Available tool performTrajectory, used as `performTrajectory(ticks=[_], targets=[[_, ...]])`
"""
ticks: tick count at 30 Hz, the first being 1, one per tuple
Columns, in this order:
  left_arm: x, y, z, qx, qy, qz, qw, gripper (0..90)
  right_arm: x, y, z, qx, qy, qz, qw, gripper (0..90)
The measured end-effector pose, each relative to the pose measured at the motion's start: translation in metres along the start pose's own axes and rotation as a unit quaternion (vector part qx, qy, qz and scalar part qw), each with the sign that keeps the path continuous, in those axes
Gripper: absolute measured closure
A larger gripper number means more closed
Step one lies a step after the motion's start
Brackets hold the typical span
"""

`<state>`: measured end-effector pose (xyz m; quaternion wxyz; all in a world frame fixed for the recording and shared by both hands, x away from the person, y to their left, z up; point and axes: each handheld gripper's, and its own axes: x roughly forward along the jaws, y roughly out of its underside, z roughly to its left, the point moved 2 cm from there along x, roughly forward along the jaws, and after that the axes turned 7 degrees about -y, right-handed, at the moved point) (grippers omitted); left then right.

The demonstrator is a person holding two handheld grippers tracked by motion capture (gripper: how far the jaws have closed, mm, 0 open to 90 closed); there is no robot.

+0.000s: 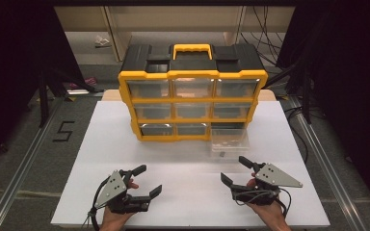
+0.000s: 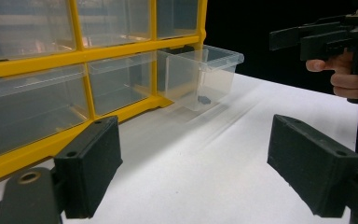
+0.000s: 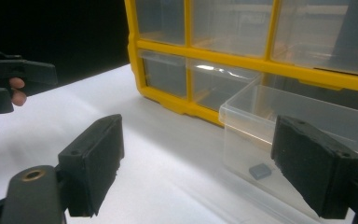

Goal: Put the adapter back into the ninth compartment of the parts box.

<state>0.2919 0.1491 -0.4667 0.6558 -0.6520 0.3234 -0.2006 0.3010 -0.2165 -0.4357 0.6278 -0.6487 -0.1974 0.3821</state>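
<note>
A yellow and black drawer cabinet stands upright at the back middle of the white table. Its bottom right clear drawer is pulled out over the table, with a small dark piece inside near its front. The same drawer and piece appear in the left gripper view, and again, drawer and piece, in the right gripper view. My left gripper is open near the front left, holding nothing. My right gripper is open just before the drawer, holding nothing.
The other drawers of the cabinet are pushed in. Metal rails run along both sides of the table. A mark "5" lies on the floor to the left. White tabletop lies between the grippers and the cabinet.
</note>
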Motion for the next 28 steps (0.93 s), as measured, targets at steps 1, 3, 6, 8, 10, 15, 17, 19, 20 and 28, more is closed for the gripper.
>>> performTrajectory(ticks=[1,3,6,8,10,15,17,19,20,28], targets=[[0.0,0.0,0.0,0.0,0.0,0.0,1.0,17.0,-0.001,0.001,0.0,0.0,0.0,-0.001,1.0,17.9],[0.0,0.0,0.0,-0.001,-0.001,0.0,1.0,17.0,-0.003,0.002,0.001,-0.002,0.003,-0.002,1.0,17.9],[0.0,0.0,0.0,-0.001,0.0,0.001,1.0,17.0,-0.004,0.003,0.001,-0.001,0.004,-0.004,1.0,17.9],[0.001,0.0,0.0,0.0,0.001,0.002,1.0,17.0,-0.005,0.006,0.001,-0.002,0.005,-0.002,1.0,17.9],[0.001,0.0,0.0,0.0,0.0,0.002,1.0,16.9,-0.004,0.008,0.002,-0.005,0.007,0.002,1.0,17.9],[0.002,0.0,0.0,0.0,0.0,0.002,1.0,17.0,-0.006,0.008,0.002,-0.006,0.009,-0.002,0.9999,17.9],[0.002,0.0,0.0,0.0,0.0,0.002,1.0,16.9,-0.007,0.008,0.001,-0.004,0.009,-0.002,0.9999,17.9],[0.001,0.0,0.0,0.0,0.0,0.002,1.0,16.9,-0.007,0.009,0.001,-0.003,0.009,-0.002,0.9999,17.9],[0.002,0.0,0.0,0.0,0.0,0.002,1.0,17.0,-0.007,0.009,0.0,-0.003,0.01,-0.002,0.9999,17.9],[0.003,0.0,0.001,-0.001,0.001,0.002,1.0,16.9,-0.005,0.011,0.0,-0.004,0.01,0.002,0.9999,17.9]])
